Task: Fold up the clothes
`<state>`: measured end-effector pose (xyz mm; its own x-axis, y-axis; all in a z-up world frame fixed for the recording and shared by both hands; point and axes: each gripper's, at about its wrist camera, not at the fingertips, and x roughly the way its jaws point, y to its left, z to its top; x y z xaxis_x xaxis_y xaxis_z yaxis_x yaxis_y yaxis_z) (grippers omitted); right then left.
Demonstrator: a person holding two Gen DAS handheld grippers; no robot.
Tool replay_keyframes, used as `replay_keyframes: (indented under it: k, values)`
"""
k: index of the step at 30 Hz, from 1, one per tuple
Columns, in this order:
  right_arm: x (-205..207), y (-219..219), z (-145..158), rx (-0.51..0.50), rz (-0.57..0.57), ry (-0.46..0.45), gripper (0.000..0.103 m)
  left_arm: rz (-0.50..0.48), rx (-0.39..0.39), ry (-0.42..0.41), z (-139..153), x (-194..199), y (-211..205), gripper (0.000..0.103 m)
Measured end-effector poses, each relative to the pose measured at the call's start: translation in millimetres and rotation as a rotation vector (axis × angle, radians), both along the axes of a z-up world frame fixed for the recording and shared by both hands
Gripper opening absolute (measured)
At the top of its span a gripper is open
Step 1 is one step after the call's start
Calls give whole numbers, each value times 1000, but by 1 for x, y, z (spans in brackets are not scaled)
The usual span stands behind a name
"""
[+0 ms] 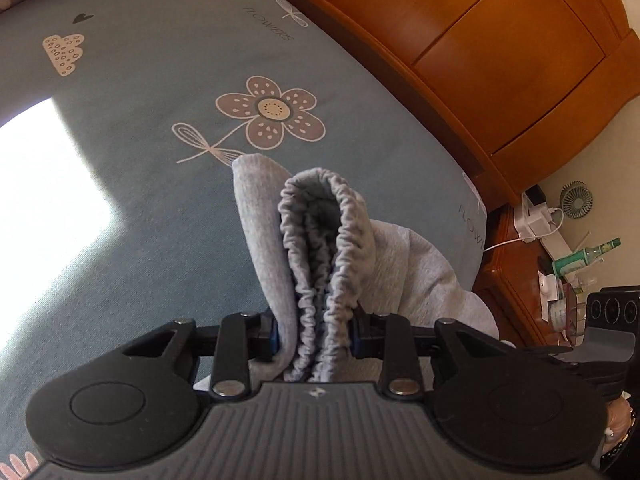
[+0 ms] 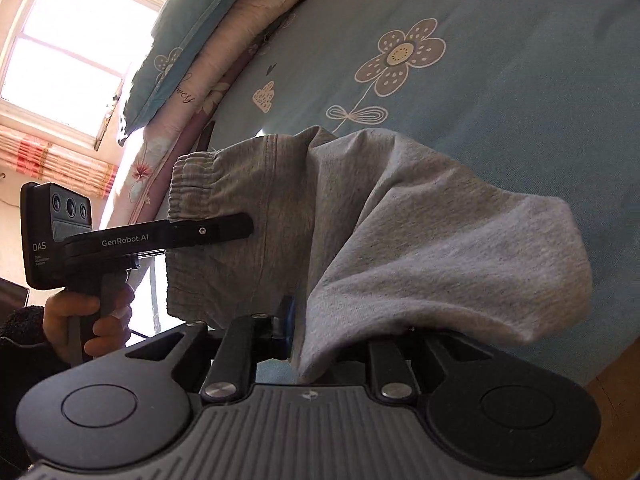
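Observation:
Grey sweatpants (image 1: 260,220) hang over a blue flowered bed sheet (image 1: 160,80), held up between both grippers. My left gripper (image 1: 315,336) is shut on the bunched elastic waistband (image 1: 320,220), which stands up between its blue pads. In the right wrist view the same left gripper (image 2: 240,229) clamps the waistband (image 2: 188,184) from the left, with a hand (image 2: 92,320) on its grip. My right gripper (image 2: 340,332) is shut on a fold of the grey sweatpants (image 2: 440,240). The cloth drapes over its right finger and hides it.
A wooden headboard (image 1: 480,40) runs along the bed's far side. The nightstand (image 1: 516,280) carries a green bottle (image 1: 588,256), a small fan (image 1: 576,196) and a charger. Stacked pillows (image 2: 180,40) lie under a bright window (image 2: 72,40). The blue sheet (image 2: 520,80) stretches bare beyond the pants.

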<state>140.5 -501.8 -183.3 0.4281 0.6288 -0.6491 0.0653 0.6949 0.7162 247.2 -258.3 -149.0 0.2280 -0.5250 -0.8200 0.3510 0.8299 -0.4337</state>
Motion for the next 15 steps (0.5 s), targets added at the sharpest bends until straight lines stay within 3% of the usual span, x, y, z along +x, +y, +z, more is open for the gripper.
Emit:
replay_keyframes:
  k: [7,15]
  values:
    - [35,-13,-9,-16,-70,-50,24,-87,47,-51,-4,56,-54,28]
    - [67,-18,-21,-126,-95,-115,25,-131,94,-84,-12,101,-88,28]
